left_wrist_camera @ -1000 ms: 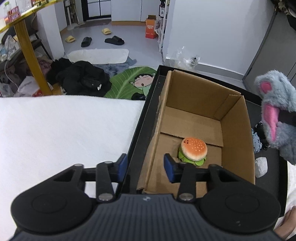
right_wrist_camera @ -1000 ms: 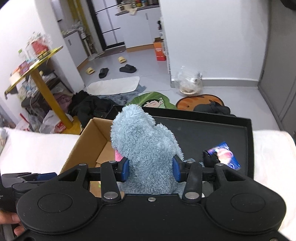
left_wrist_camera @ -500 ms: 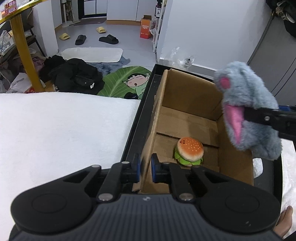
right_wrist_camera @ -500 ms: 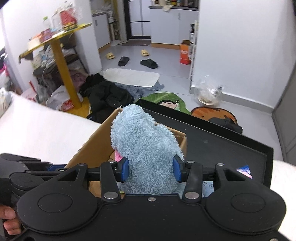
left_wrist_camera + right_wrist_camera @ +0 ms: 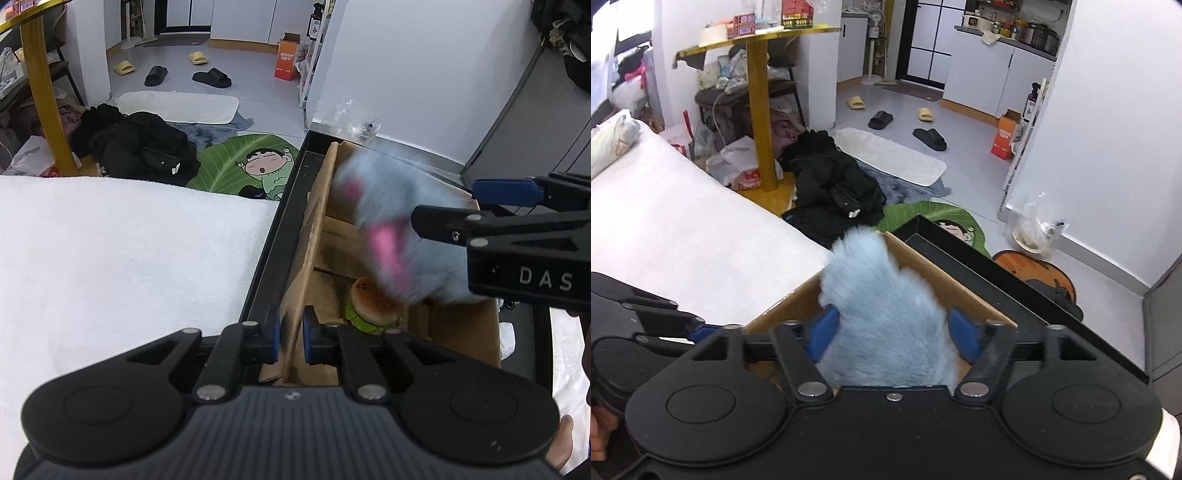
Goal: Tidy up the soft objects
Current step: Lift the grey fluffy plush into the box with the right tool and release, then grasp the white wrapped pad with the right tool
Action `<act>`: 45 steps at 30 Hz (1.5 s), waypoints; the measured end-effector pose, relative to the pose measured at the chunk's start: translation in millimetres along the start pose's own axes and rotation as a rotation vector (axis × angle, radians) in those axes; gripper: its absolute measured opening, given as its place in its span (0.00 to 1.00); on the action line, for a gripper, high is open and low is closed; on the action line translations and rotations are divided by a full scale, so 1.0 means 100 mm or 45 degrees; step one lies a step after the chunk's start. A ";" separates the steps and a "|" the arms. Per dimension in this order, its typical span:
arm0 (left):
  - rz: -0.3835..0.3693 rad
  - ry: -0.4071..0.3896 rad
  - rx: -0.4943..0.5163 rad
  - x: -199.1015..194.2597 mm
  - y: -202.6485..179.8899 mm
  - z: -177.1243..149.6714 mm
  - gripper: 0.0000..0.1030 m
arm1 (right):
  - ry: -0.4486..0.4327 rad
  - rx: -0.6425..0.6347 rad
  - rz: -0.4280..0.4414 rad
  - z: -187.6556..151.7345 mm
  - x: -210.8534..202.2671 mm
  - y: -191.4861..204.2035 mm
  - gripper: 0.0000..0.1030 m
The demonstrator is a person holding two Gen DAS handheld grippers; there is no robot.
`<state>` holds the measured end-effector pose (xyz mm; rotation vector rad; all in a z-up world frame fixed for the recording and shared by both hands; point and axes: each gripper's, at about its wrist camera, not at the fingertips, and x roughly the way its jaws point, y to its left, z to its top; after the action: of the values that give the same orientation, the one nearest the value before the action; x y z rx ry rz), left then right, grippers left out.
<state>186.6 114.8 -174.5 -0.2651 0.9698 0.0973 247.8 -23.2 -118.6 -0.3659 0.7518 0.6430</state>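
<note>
Left gripper (image 5: 291, 338) clamped on corrugated cardboard box (image 5: 461, 332) wall. Right gripper (image 5: 892, 334) jaws just opening, apart around blurred fluffy blue plush (image 5: 886, 317); round burger plush (image 5: 371, 301) inside box.

Box mouth: my right gripper (image 5: 890, 338) hangs over the cardboard box (image 5: 461, 328), its jaws just opened wide, the blue plush (image 5: 886, 325) blurred between them and filling most of the opening.

Box floor: the burger plush (image 5: 373, 306) occupies the near part; the far-left floor shows bare.

Near-left wall: taken by my left gripper (image 5: 290, 338), clamped onto the cardboard edge.

Left of the box: the black tray (image 5: 273, 254) rim stands between the box and the white bed (image 5: 129, 266), which lies wide and unobstructed.

Right of the box: a narrow tray strip with small items, hard to make out.
</note>
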 end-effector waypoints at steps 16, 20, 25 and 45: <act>0.062 -0.040 0.063 -0.07 -0.11 -0.01 0.14 | 0.037 0.332 -0.057 -0.47 -0.40 -0.70 0.72; 0.076 -0.029 0.059 -0.07 -0.11 0.01 0.15 | 0.045 0.378 -0.072 -0.60 -0.45 -0.81 0.72; 0.115 -0.027 0.086 -0.07 -0.16 0.01 0.17 | 0.045 0.426 -0.077 -0.71 -0.52 -0.92 0.72; 0.251 -0.032 0.223 -0.10 -0.46 -0.02 0.64 | 0.234 0.747 -0.065 -1.31 -0.14 -1.24 0.74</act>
<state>188.4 69.8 -159.5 -0.0071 0.9713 0.1945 254.1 -190.4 -187.4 0.0979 1.0618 0.3184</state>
